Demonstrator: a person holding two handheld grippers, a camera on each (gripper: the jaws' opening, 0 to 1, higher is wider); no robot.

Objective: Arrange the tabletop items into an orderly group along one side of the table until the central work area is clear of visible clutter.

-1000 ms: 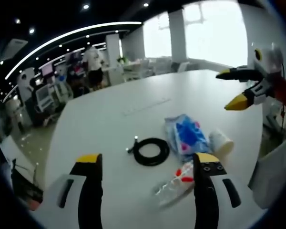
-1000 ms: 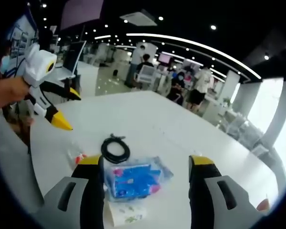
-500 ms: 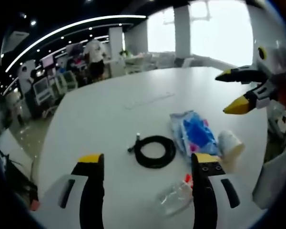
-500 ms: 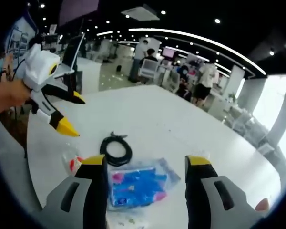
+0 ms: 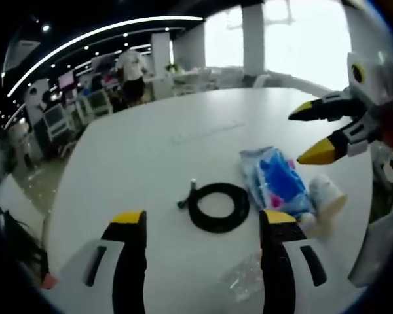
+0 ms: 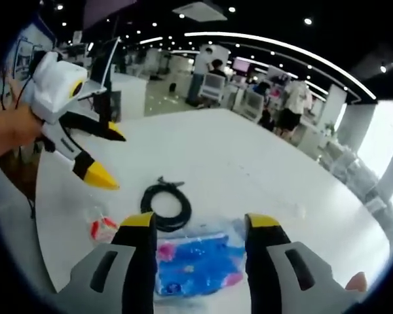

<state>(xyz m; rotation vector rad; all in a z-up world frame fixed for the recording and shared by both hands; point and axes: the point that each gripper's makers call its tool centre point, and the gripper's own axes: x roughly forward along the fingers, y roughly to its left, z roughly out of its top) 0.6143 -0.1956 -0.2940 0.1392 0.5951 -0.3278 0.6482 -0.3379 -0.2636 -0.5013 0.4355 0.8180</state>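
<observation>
My left gripper [image 5: 196,226] hovers with jaws apart over the white table [image 5: 137,150], the black coiled cable [image 5: 219,206] just beyond them at 12 o'clock. The blue packet [image 5: 277,181] lies at 2 o'clock (print unreadable), a white roll [image 5: 327,192] beside it. My right gripper [image 6: 200,226], also spread, frames that packet [image 6: 196,261]; its view adds a clear red-capped bag [image 6: 99,222] at 9 o'clock.

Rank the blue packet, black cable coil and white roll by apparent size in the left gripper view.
1. Blue packet, the largest.
2. Black cable coil, close behind; too similar to separate firmly.
3. White roll, the smallest, though partly hidden behind the packet.
</observation>
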